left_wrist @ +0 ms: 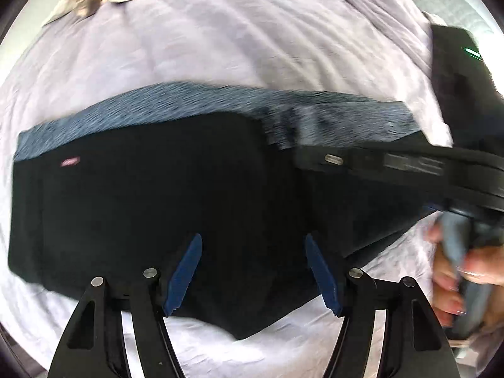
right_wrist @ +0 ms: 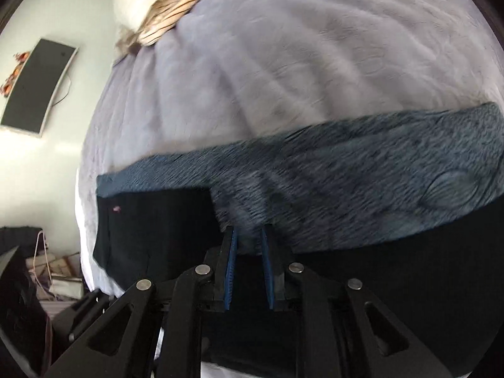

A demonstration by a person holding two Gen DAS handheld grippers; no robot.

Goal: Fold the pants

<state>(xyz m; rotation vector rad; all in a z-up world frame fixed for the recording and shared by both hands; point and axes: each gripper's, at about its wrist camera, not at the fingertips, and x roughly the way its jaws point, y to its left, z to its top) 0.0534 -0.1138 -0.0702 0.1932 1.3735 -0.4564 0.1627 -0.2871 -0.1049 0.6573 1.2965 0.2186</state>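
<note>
Black pants (left_wrist: 141, 204) lie folded across the bed, with their blue-grey fleecy inside (left_wrist: 157, 104) showing along the far edge. A small pink label (left_wrist: 70, 162) sits near their left end. My left gripper (left_wrist: 252, 239) hangs open just above the black cloth, with nothing between its blue pads. My right gripper (right_wrist: 248, 231) is nearly closed, and a strip of the fleecy lining (right_wrist: 346, 195) runs between its pads beside the black layer (right_wrist: 151, 230). In the left wrist view its black body (left_wrist: 393, 165) reaches in from the right, held by a hand (left_wrist: 453, 271).
A lilac blanket (left_wrist: 220, 47) covers the bed under the pants. A beige striped cloth (right_wrist: 163, 31) lies bunched at the far end. Left of the bed are a dark flat panel (right_wrist: 37, 85) and floor clutter with a cable (right_wrist: 56, 267).
</note>
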